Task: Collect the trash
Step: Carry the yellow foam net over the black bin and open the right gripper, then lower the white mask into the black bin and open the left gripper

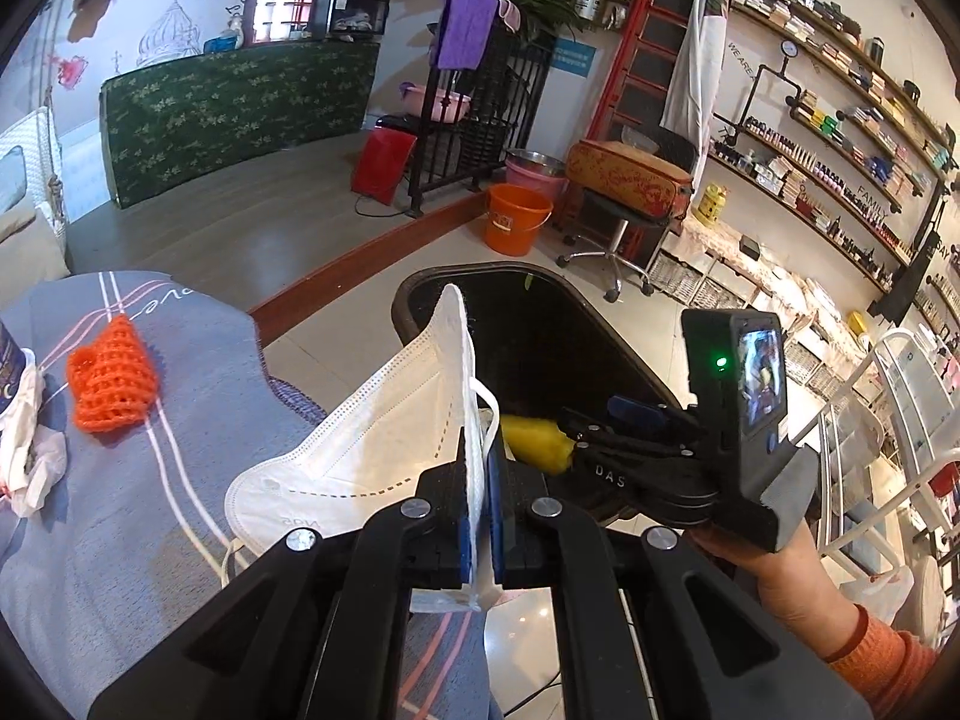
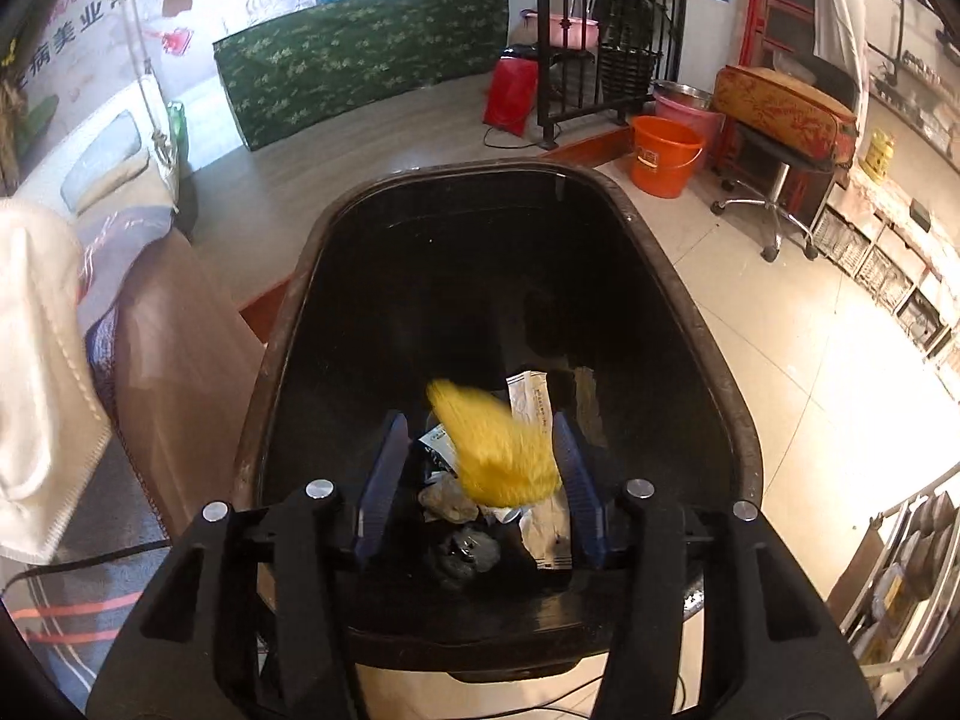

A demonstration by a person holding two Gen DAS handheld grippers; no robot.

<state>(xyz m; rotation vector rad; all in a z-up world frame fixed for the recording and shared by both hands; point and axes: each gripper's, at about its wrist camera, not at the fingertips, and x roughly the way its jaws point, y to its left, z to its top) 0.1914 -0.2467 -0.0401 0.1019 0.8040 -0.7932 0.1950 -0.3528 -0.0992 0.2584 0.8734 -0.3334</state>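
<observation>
Dropping the yellow foam piece (image 2: 493, 450) cleanly into the black bin (image 2: 690, 276) looks like the step in hand: hold the right gripper (image 2: 480, 480) well inside the rim, pointed down over the litter (image 2: 456, 504) on the bottom, and pull away only once the piece is plainly clear of both pads. Right jaws: roughly half apart, blue pads either side of the yellow piece, which shows blurred and loose between them, nearer the pad at 3 o'clock, apparently no longer pinched; hard to tell whether it brushes that pad. Next, bring the left gripper (image 1: 480, 480) across toward 1 o'clock, where the bin mouth lies in the left wrist view, and spread the jaws only when the whole white face mask (image 1: 372, 450) hangs over the opening, since its broad body trails out toward 9 o'clock over the counter (image 1: 120, 570) and could catch the rim or slide down outside. Watch the ear loops too; likely to snag on a pad on release, so open wide and perhaps give a slight shake. Left jaws: fully closed, pads clamped on one edge of the mask, the rest of it standing free above and to the side. Left to collect afterwards, judging by the counter: an orange net (image 1: 111, 387) at about 10 o'clock and a crumpled tissue (image 1: 24, 450) at 9 o'clock, near each other on the grey cloth, well apart from the bin.
</observation>
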